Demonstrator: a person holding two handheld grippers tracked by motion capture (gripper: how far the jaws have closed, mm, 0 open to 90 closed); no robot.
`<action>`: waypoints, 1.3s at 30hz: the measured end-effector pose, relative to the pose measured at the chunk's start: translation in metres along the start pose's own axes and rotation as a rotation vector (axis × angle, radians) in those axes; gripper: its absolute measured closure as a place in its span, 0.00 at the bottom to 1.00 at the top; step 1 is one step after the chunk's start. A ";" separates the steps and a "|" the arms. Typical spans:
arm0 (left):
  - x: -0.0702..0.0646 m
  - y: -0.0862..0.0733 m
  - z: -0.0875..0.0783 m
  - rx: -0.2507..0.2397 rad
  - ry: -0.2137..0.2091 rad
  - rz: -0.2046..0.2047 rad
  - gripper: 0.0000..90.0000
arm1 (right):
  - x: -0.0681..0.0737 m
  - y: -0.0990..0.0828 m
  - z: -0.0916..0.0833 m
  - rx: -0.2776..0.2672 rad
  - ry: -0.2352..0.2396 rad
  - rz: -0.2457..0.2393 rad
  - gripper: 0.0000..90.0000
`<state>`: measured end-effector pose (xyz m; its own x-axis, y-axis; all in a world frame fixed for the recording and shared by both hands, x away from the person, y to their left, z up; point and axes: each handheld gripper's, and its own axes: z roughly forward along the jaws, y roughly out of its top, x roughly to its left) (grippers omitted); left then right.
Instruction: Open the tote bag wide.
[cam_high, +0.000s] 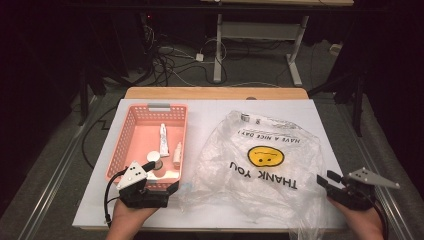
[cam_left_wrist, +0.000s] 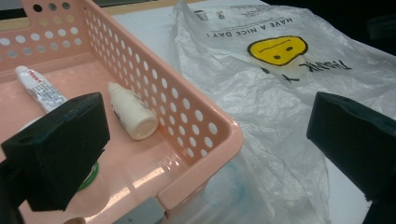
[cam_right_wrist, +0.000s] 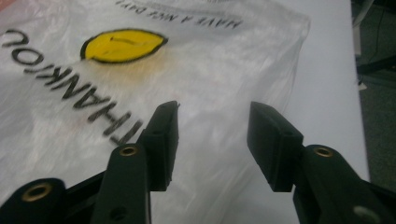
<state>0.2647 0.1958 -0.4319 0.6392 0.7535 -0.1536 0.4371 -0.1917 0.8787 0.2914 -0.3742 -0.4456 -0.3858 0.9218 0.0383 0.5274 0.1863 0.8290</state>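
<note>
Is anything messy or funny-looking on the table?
Nothing is spilled or broken. The plastic bag lies crumpled, and from the high view its smiley and "THANK YOU" read upside down. In the pink basket, a small white bottle and a tube lie on their sides.

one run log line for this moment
left gripper: open, straddling pink basket corner | right gripper: open, empty, at plastic bag edge | tube, bottle: in basket

Pink perforated plastic basket (cam_high: 131, 131) on the white table (cam_high: 210, 107); inside it, a white tube (cam_high: 164, 139), small white bottle (cam_high: 177, 154) and white jar (cam_high: 155, 159).
</note>
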 end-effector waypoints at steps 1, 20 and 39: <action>0.000 0.000 0.000 -0.001 0.002 0.003 0.00 | -0.005 0.006 0.005 -0.004 0.001 0.007 0.57; -0.005 0.002 -0.001 -0.004 -0.014 0.016 0.00 | -0.075 0.069 0.128 0.083 0.000 0.080 0.35; -0.009 0.002 -0.001 -0.004 -0.029 0.022 0.00 | -0.077 0.067 0.135 0.120 -0.011 0.015 1.00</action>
<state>0.2596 0.1891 -0.4284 0.6665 0.7309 -0.1472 0.4204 -0.2053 0.8838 0.4588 -0.3868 -0.4681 -0.3690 0.9284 0.0431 0.6203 0.2114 0.7554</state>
